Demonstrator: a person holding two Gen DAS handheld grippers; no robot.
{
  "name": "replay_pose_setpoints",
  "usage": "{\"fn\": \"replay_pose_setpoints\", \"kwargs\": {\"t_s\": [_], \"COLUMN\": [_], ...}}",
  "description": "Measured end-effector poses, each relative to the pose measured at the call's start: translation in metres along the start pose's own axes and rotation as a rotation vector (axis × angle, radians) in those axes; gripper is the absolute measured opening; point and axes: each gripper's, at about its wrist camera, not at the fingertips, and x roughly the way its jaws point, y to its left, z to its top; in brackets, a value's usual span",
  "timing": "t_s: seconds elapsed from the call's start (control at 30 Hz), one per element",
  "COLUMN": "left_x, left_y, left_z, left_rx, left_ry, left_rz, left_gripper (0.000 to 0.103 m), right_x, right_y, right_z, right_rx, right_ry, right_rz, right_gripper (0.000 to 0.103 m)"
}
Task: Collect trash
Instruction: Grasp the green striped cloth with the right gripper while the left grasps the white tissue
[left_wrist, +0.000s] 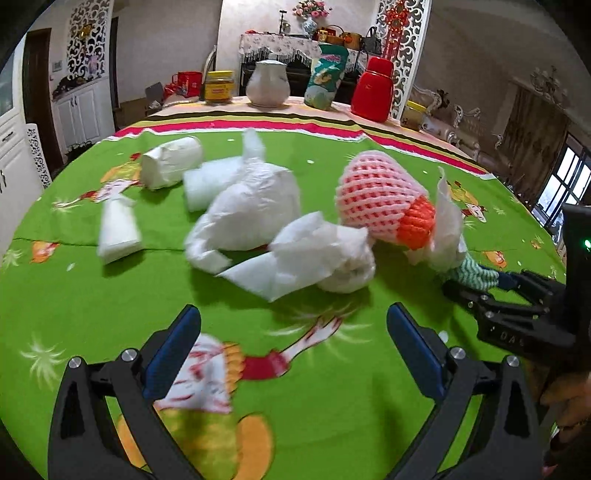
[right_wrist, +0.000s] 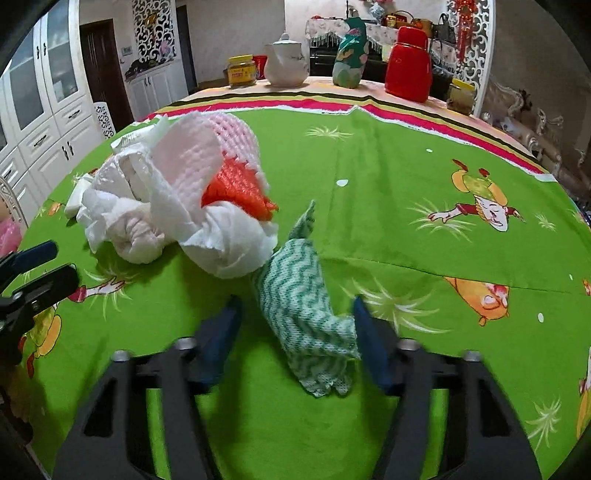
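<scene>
A heap of trash lies on the green cartoon tablecloth (left_wrist: 332, 369): crumpled white tissues (left_wrist: 258, 199), a pink foam net (left_wrist: 373, 192) with an orange net (left_wrist: 417, 221) in it, and a folded tissue (left_wrist: 118, 229). My left gripper (left_wrist: 293, 328) is open just short of the nearest tissue wad (left_wrist: 317, 254), with nothing between its fingers. A green-and-white wavy cloth (right_wrist: 295, 295) lies between the fingers of my right gripper (right_wrist: 295, 317). The right pad touches the cloth and the left pad stands clear of it. The right gripper (left_wrist: 498, 284) also shows at the right of the left wrist view.
Along the table's far edge stand a yellow-lidded jar (left_wrist: 219, 86), a white teapot (left_wrist: 266, 83), a green bag (left_wrist: 325, 77) and a red thermos (left_wrist: 373, 88). A white tissue pack (left_wrist: 171, 166) lies at the back left. White cabinets (right_wrist: 55, 122) stand to the left.
</scene>
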Motion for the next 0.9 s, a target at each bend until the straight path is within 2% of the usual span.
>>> {"fn": "replay_pose_setpoints", "kwargs": {"t_s": [0.03, 0.07, 0.2, 0.37, 0.47, 0.5, 0.53, 0.57, 0.6, 0.63, 0.9], "left_x": [0.004, 0.01, 0.029, 0.051, 0.065, 0.068, 0.07, 0.069, 0.065, 0.063, 0.025], "left_y": [-0.003, -0.007, -0.021, -0.034, -0.038, -0.038, -0.037, -0.036, -0.033, -0.032, -0.033], "left_z": [0.002, 0.005, 0.014, 0.023, 0.029, 0.03, 0.031, 0.031, 0.03, 0.027, 0.009], "left_rx": [0.001, 0.005, 0.027, 0.037, 0.033, 0.028, 0.02, 0.012, 0.003, 0.003, 0.05], "left_ry": [0.004, 0.009, 0.026, 0.052, 0.083, 0.091, 0.095, 0.088, 0.075, 0.069, -0.03], "left_rz": [-0.005, -0.011, -0.004, 0.002, 0.003, 0.004, 0.015, 0.013, -0.022, -0.025, 0.018], "left_gripper": [0.096, 0.095, 0.087, 0.084, 0.071, 0.061, 0.046, 0.043, 0.041, 0.04, 0.039], "right_x": [-0.002, -0.005, -0.014, -0.014, -0.014, -0.014, -0.014, -0.015, -0.015, -0.016, -0.023], "right_y": [0.001, 0.003, 0.001, -0.01, -0.014, -0.015, -0.014, -0.014, -0.014, -0.015, -0.013], "right_z": [0.0, -0.001, -0.002, -0.001, 0.0, 0.0, 0.0, 0.0, 0.0, 0.0, -0.002], "right_rx": [-0.003, -0.01, 0.0, 0.057, 0.079, 0.08, 0.08, 0.08, 0.08, 0.082, 0.075], "right_ry": [-0.006, -0.021, -0.07, -0.067, -0.066, -0.067, -0.069, -0.072, -0.074, -0.077, -0.113], "right_rz": [-0.003, -0.009, -0.035, -0.02, -0.009, -0.008, -0.008, -0.008, -0.008, -0.008, -0.012], "right_gripper": [0.03, 0.028, 0.025, 0.025, 0.025, 0.025, 0.025, 0.025, 0.025, 0.025, 0.025]}}
